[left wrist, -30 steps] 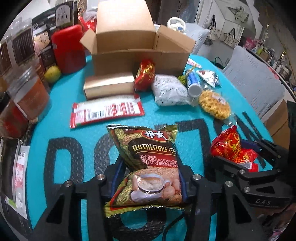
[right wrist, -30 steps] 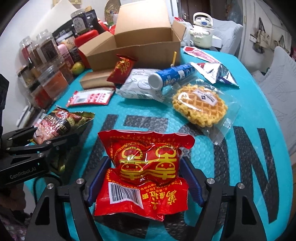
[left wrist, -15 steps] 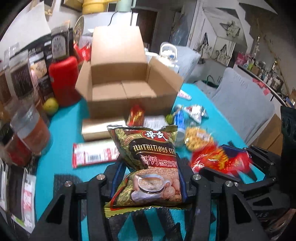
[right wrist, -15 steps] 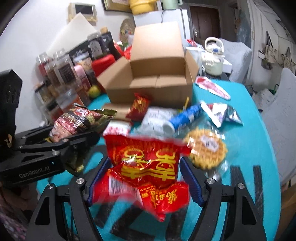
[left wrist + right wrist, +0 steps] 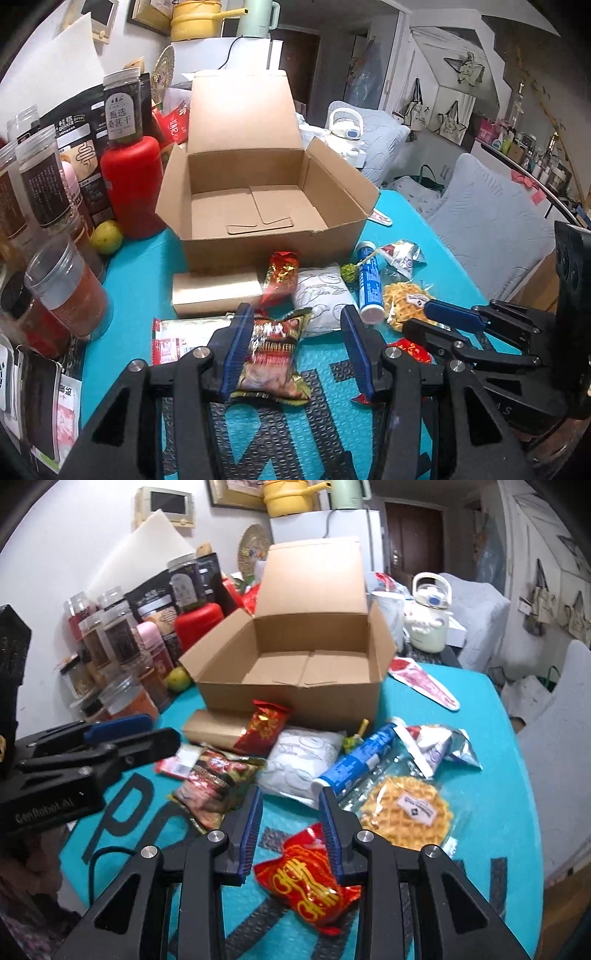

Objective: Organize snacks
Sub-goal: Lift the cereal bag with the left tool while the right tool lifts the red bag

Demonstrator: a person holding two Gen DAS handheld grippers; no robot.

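Nearest us, our left hand-held gripper [image 5: 295, 343] stands spread wide, the cereal packet [image 5: 272, 360] lying loose on the teal table [image 5: 140, 295] between its fingers. Our right hand-held gripper [image 5: 291, 825] is likewise parted above the red snack packet [image 5: 310, 877]. Farther, at twelve o'clock, snacks cluster before the open cardboard box [image 5: 258, 206], its inside bare.

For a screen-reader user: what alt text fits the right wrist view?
The right gripper hangs open above a red snack packet on the teal table, facing an open, empty cardboard box with other snacks scattered in front.
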